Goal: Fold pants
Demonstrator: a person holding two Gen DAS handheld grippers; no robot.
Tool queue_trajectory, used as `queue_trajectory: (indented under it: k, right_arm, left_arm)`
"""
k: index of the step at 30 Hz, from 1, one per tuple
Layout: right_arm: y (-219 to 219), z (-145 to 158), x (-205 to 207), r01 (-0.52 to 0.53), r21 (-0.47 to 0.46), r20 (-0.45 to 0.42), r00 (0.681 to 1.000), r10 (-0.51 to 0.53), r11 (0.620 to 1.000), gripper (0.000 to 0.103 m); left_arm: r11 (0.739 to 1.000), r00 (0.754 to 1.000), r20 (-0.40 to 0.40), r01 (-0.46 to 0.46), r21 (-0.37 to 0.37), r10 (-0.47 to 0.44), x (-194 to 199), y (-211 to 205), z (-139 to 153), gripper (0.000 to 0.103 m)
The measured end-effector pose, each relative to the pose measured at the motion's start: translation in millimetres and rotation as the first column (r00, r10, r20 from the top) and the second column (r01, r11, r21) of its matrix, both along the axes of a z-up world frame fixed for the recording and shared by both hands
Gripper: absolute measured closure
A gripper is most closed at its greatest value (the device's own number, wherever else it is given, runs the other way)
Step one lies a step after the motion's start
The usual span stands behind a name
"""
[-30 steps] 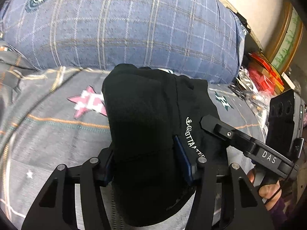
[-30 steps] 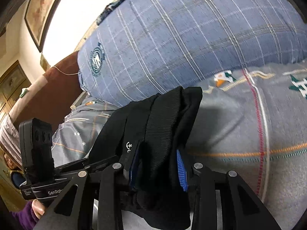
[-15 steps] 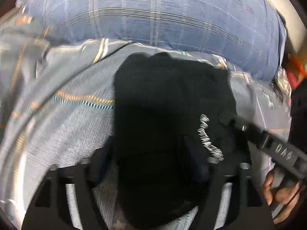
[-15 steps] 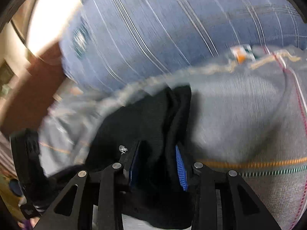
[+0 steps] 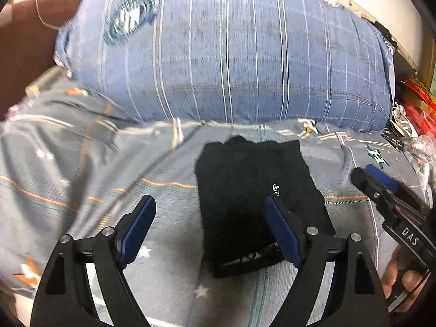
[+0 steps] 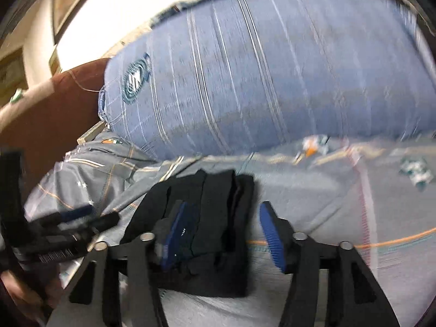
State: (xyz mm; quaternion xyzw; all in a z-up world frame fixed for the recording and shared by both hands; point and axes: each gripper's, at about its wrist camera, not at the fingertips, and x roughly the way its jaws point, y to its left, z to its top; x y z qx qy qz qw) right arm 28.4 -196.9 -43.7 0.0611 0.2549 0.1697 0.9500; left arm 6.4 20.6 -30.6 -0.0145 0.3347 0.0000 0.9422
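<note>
The black pants (image 5: pixel 256 190) lie folded in a compact stack on the grey patterned sheet (image 5: pixel 81 179), white lettering on top. My left gripper (image 5: pixel 209 207) hovers just before them, its jaws opening wide. The right pad overlaps the stack's near edge and the left pad stands off over bare sheet. In the right wrist view the pants (image 6: pixel 218 190) sit between the jaws of my right gripper (image 6: pixel 222 218), which are opening; the right pad is clear of the cloth. Each gripper shows in the other's view, the right gripper (image 5: pixel 381 188) and the left gripper (image 6: pixel 76 218).
A big blue plaid pillow (image 5: pixel 231 54) rises right behind the pants. A brown headboard (image 6: pixel 49 114) stands at the left. Red packets and clutter (image 5: pixel 417 100) crowd the right edge of the bed. A hand (image 5: pixel 400 275) holds the right gripper's handle.
Both grippers were shut on the black pants and have let go. They have pulled back a little, and the pants now rest folded on the sheet.
</note>
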Motion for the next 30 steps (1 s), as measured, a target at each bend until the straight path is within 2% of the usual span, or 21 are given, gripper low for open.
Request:
queue_trajectory:
  k: [3, 5, 9, 11, 13, 16, 18, 24, 30]
  right_arm:
    - [0.1, 9.5, -31.8, 0.051, -0.055, 0.08, 0.996, -0.046, 0.997, 0.04]
    - [1.1, 8.7, -53.0, 0.072, -0.06, 0.092, 0.994, -0.066, 0.996, 0.036]
    - [0.6, 7.7, -86.4, 0.084, -0.019, 0.035, 0.996, -0.083, 0.996, 0.036]
    - [7.0, 14.1, -95.4, 0.093, -0.06, 0.031, 0.995, -0.091, 0.994, 0.035]
    - [17.5, 27.1, -99.2, 0.093, -0.098, 0.033, 0.995, -0.091, 0.991, 0.035]
    - [28.5, 44.0, -105.8, 0.079, -0.082, 0.043, 0.996, -0.075, 0.994, 0.027]
    - [37.8, 49.1, -110.2, 0.069, -0.09, 0.052, 0.997, -0.064, 0.994, 0.025]
    - [73.5, 52.1, -121.2, 0.021, -0.196, 0.061, 0.998, -0.01, 0.98, 0.025]
    - [90.1, 52.0, -120.9, -0.007, -0.22, 0.046, 0.999, 0.018, 0.975, 0.025]
  left_arm:
    - [0.998, 0.998, 0.055, -0.019, 0.062, 0.015, -21.4, 3.9, 13.3, 0.02]
    - [0.995, 0.996, 0.084, -0.023, 0.099, 0.015, -33.7, 6.6, 18.3, 0.019]
    - [0.989, 0.992, 0.118, -0.048, 0.139, 0.032, -56.0, 12.9, 27.4, 0.019]
    - [0.985, 0.989, 0.142, -0.069, 0.16, 0.046, -65.0, 17.5, 33.4, 0.019]
    - [0.983, 0.985, 0.163, -0.079, 0.163, 0.052, -73.7, 22.7, 38.7, 0.019]
    - [0.985, 0.982, 0.181, -0.084, 0.151, 0.056, -82.2, 30.9, 42.9, 0.018]
    - [0.985, 0.979, 0.192, -0.092, 0.149, 0.063, -87.8, 35.7, 44.5, 0.018]
    - [0.984, 0.978, 0.194, -0.105, 0.142, 0.076, -93.4, 49.2, 41.8, 0.018]
    - [0.983, 0.979, 0.187, -0.108, 0.151, 0.079, -97.6, 57.0, 38.1, 0.018]
